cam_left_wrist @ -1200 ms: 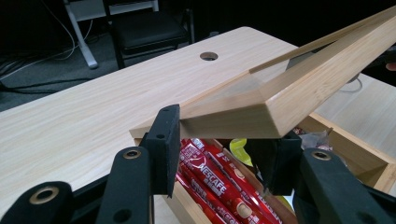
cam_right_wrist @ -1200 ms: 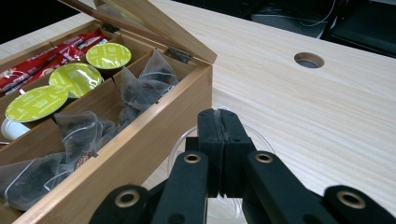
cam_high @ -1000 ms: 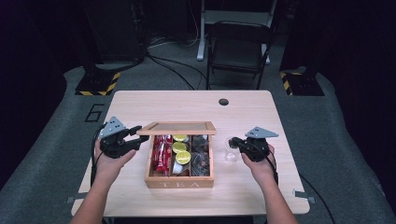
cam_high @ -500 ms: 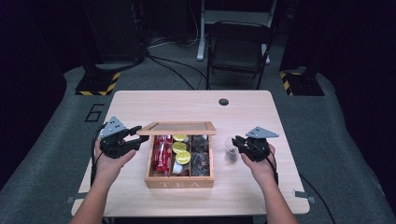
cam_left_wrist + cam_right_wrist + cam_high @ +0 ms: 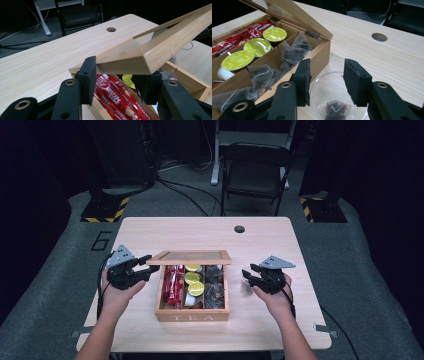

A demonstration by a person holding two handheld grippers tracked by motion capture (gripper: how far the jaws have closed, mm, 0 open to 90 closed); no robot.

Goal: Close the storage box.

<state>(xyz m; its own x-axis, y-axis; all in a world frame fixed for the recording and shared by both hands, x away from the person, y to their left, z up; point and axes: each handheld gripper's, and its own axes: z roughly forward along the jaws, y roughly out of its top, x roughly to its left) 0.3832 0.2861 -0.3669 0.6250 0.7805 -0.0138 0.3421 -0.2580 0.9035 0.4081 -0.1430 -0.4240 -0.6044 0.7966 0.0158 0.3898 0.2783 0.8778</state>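
right gripper view: the right claw (image 5: 325, 82) hangs released, jaws just opening, right over the glass bowl (image 5: 332, 100) holding a tea bag (image 5: 336, 110), beside the box's right wall; left claw (image 5: 117, 81) clenched on the lid (image 5: 150, 53)

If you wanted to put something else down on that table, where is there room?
The far half of the table, between the tea box and the round hole, is bare. So is the strip in front of the box. It is crowded right of the box, where the glass bowl sits beneath the right gripper.
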